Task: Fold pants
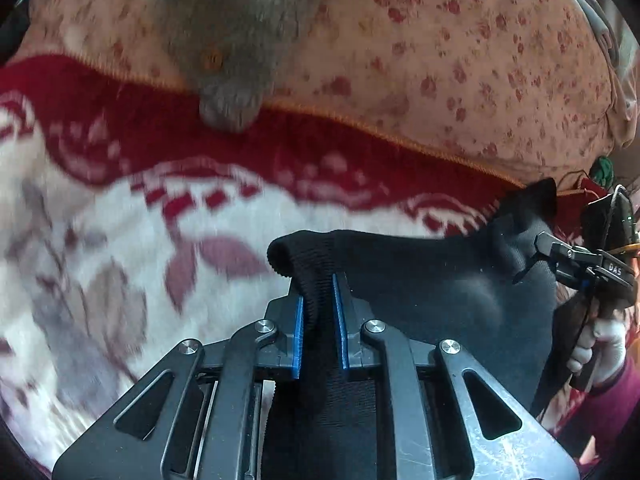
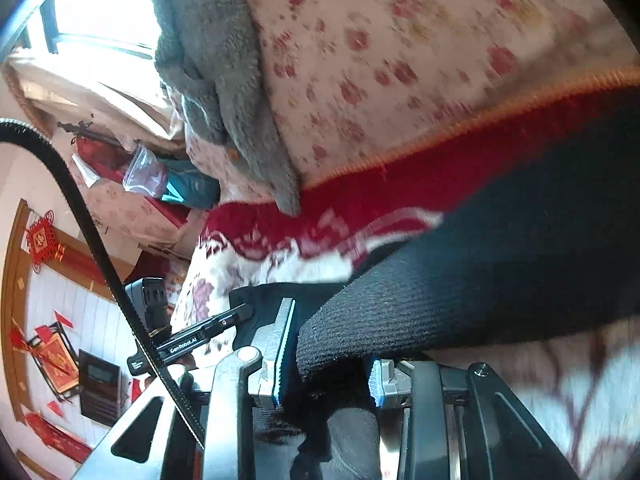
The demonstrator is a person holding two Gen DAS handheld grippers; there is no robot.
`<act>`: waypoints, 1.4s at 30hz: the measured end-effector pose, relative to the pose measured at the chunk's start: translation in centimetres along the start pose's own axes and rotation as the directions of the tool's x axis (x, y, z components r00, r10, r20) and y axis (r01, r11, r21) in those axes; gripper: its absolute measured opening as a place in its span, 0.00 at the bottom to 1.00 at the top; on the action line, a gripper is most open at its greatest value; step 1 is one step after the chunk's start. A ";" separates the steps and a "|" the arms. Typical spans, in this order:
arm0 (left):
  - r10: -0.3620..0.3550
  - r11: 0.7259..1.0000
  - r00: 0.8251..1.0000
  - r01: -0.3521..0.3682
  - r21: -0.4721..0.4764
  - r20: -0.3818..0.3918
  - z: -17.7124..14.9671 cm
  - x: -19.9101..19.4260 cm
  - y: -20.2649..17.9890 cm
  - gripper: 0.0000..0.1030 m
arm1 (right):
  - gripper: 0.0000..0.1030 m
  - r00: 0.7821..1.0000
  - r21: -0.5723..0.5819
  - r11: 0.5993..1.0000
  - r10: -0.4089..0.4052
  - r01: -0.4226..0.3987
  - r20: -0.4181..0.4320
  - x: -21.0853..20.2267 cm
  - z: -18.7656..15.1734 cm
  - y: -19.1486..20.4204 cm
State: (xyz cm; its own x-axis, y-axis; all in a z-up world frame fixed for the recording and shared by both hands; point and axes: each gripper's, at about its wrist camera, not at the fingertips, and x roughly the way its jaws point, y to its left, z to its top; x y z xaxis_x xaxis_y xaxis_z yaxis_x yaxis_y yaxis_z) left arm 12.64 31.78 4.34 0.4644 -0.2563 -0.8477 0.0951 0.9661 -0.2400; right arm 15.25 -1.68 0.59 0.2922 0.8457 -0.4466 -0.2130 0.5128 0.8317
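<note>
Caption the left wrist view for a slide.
Left gripper clamps the black pants by a ribbed edge above a red-and-white blanket, right gripper gripping alongside.

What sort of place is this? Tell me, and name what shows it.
Most likely a home bedroom: a red-and-white floral plush blanket spread beside a pink flower-print quilt, red Chinese knot decorations hanging on the wall. Both grippers hold black knit pants above the bedding.

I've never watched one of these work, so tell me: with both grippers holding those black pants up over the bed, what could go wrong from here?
1. The left hand-held gripper pinches only a narrow ribbed edge of the black pants; it might slip out.
2. The right hand-held gripper holds a thick bunch, so the fold may come out uneven.
3. The hanging cloth could drag on the red-and-white blanket.
</note>
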 end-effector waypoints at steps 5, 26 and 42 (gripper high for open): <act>0.047 0.997 0.995 -0.042 -0.060 0.083 3.8 0.5 1.2 0.11 | 0.29 0.991 0.006 1.000 0.013 -0.014 0.136 0.3 3.1 0.5; -0.001 0.955 0.981 0.058 -0.290 0.194 -9.0 -8.2 1.8 0.52 | 0.55 0.932 -0.045 0.939 -0.331 0.341 0.149 -20.8 -7.8 -1.1; -0.049 0.839 0.975 0.159 -0.521 0.217 -17.6 -5.4 -3.3 0.52 | 0.55 0.884 0.467 0.870 -0.333 0.155 0.328 -32.9 -17.9 -13.0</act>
State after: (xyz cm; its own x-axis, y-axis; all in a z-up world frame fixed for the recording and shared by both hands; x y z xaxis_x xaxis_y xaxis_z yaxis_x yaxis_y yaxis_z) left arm -5.65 29.39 1.36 0.6393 -0.2908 -0.7118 -0.3053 0.7536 -0.5821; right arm -8.30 -33.50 -1.48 0.6354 0.5279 -0.5636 0.2955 0.5081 0.8090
